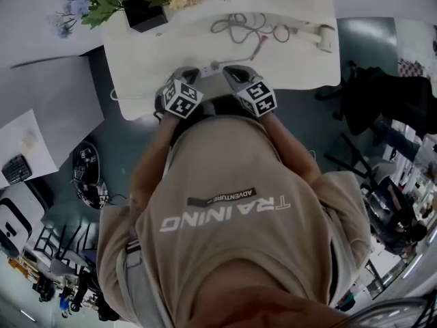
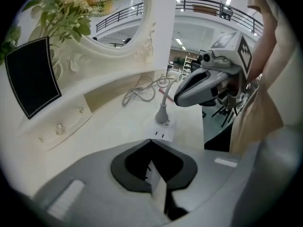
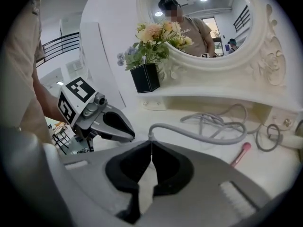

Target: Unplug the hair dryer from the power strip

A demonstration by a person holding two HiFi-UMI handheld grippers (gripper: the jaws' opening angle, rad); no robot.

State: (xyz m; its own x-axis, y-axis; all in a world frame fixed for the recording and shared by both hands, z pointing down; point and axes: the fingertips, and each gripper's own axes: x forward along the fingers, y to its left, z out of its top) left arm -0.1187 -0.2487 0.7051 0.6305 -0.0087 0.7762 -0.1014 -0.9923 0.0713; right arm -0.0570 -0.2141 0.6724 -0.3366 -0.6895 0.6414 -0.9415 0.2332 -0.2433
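Observation:
The white power strip [image 1: 209, 68] lies near the front edge of the white dressing table [image 1: 300, 67], between my two grippers. In the left gripper view a grey plug [image 2: 162, 113] stands in the strip [image 2: 163, 132], and its grey cable [image 2: 142, 91] runs back to a loose coil [image 1: 239, 26]. The hair dryer [image 1: 321, 34] lies at the far right. My left gripper [image 2: 151, 140] is shut, tips just short of the strip's near end. My right gripper [image 3: 151, 143] is shut too, and the cable [image 3: 199, 132] emerges right behind its tips. From the left, its tip [image 2: 176, 99] hangs just above and beside the plug.
A black pot of flowers [image 1: 145, 12] stands at the back left of the table. An oval mirror [image 3: 208, 18] rises behind it. A pink stick [image 3: 241, 154] lies to the right of the cable. The table's front edge is right under the grippers, and office chairs stand on the floor to the right.

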